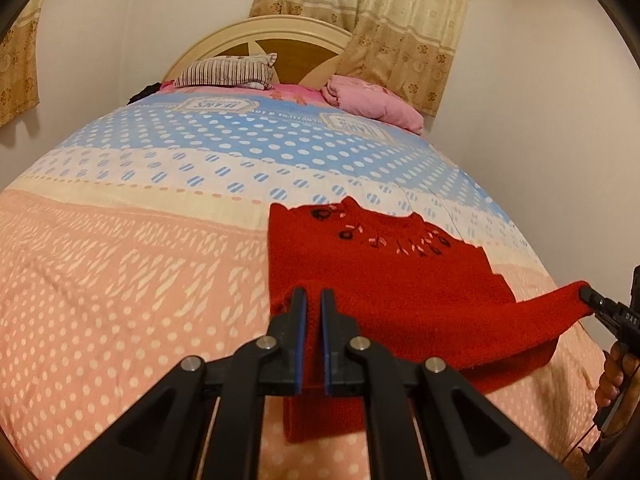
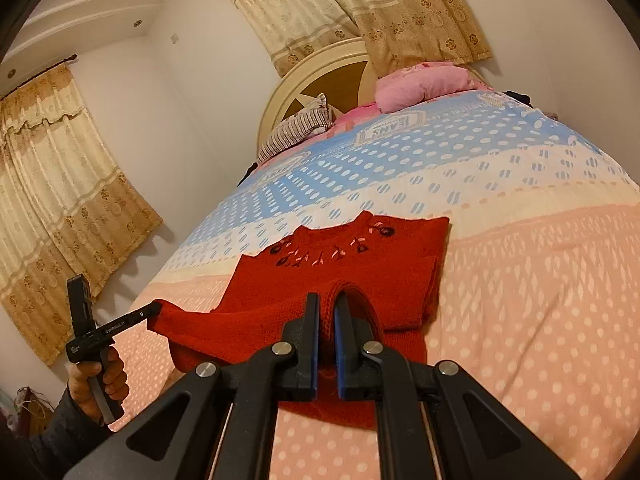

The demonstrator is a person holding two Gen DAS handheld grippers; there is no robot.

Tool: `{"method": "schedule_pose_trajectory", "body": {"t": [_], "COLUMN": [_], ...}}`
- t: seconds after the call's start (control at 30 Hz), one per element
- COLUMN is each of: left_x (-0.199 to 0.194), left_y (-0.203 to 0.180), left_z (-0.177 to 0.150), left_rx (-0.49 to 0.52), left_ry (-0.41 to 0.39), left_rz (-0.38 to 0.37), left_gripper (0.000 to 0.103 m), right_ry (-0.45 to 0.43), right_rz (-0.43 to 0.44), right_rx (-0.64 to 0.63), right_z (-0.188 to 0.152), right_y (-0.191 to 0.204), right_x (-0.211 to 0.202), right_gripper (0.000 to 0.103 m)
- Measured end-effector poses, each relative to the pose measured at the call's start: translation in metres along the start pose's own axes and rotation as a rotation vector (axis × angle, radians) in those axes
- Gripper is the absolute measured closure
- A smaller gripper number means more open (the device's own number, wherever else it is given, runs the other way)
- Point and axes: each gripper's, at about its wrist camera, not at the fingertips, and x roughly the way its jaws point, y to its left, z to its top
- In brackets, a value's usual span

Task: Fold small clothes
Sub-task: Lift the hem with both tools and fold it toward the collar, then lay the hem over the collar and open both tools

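Note:
A small red knitted sweater [image 1: 384, 276] with embroidered flowers near its neck lies on the bed; it also shows in the right wrist view [image 2: 320, 280]. My left gripper [image 1: 313, 300] is shut on the sweater's near hem corner and holds it lifted. My right gripper [image 2: 327, 304] is shut on the other hem corner. Each gripper shows in the other's view, the right one [image 1: 588, 294] at the sweater's right corner and the left one [image 2: 154, 310] at its left corner. The hem is stretched between them, above the sweater's body.
The bedspread [image 1: 140, 260] is pink, cream and blue with dots. A striped pillow [image 1: 228, 70] and a pink pillow [image 1: 372, 102] lie by the headboard [image 1: 276, 36]. Curtains [image 1: 400, 20] hang behind. Walls stand close on both sides.

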Motion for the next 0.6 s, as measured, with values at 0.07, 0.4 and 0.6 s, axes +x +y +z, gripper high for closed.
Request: {"method": "schedule_pose_trajectory", "body": {"t": [0.07,0.4,0.6], "left_x": [0.004,0.029,0.056], "left_y": [0.000,-0.001,0.002], "left_z": [0.008,0.041,0.057], "left_rx": [-0.006,-0.014,0.002], "left_ry": [-0.006,-0.028,-0.029], "left_rz": [-0.001,0.007,0.039], "left_gripper": [0.096,0.096,0.096], "right_ry": [-0.003,-0.019,-0.007], "right_rz": [-0.001,-0.011,-0.039], "right_rx": [-0.001,-0.024,-0.024], "right_z": [0.007,0.042,0.056], "right_y": [0.000,0.003,-0.003], "right_x": [0.005,0.027,0.053], "right_gripper": [0.097,0.097,0.097]}}
